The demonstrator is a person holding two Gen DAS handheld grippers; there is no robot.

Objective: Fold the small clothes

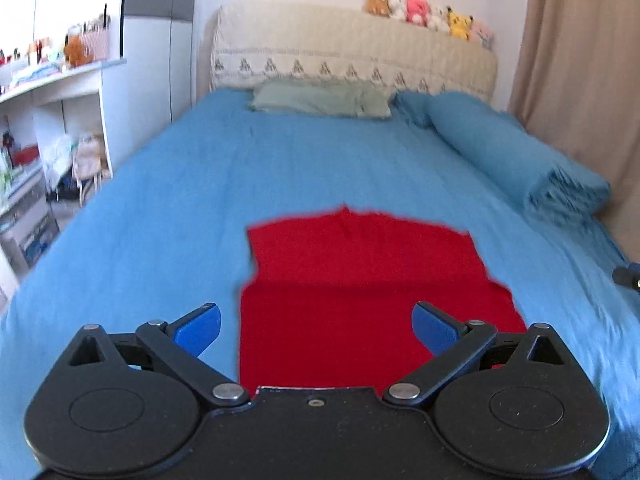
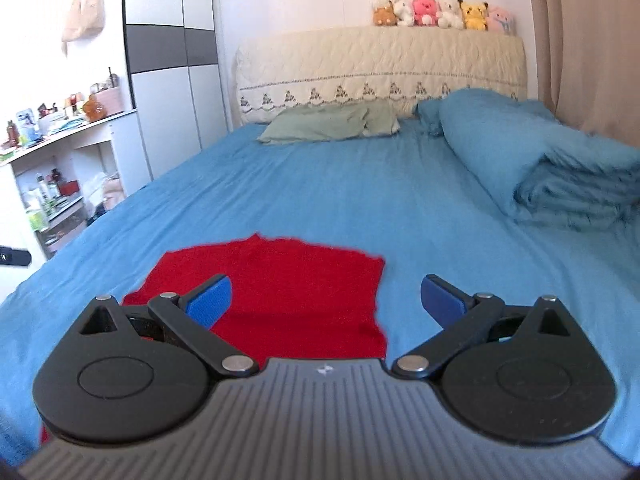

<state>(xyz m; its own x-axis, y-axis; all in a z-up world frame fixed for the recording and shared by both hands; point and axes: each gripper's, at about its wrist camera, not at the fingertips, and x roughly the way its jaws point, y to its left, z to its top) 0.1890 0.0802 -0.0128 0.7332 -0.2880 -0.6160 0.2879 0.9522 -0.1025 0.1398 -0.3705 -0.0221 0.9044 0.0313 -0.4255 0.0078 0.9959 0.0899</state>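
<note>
A: Lying flat on the blue bedsheet [image 1: 280, 168], the red garment [image 1: 360, 280] fills the lower centre of the left wrist view; a horizontal crease crosses it, so it looks folded over once.

B: And the left gripper [image 1: 316, 330]?

A: Spread wide, its blue fingertips [image 1: 198, 332] released, gripping nothing; the cloth shows between them, and I cannot tell whether they touch it.

B: What about the right wrist view?

A: There the red garment [image 2: 280, 288] sits lower left of centre; the right gripper [image 2: 326, 302] is also released, one blue pad over the cloth, the other over bare bedsheet [image 2: 360, 184].

B: Anything farther back?

A: A green pillow [image 2: 332, 122] at the cream headboard [image 2: 380, 64]; plush toys [image 2: 440, 14] along its top; a folded blue duvet [image 2: 540, 160] at the right.
</note>
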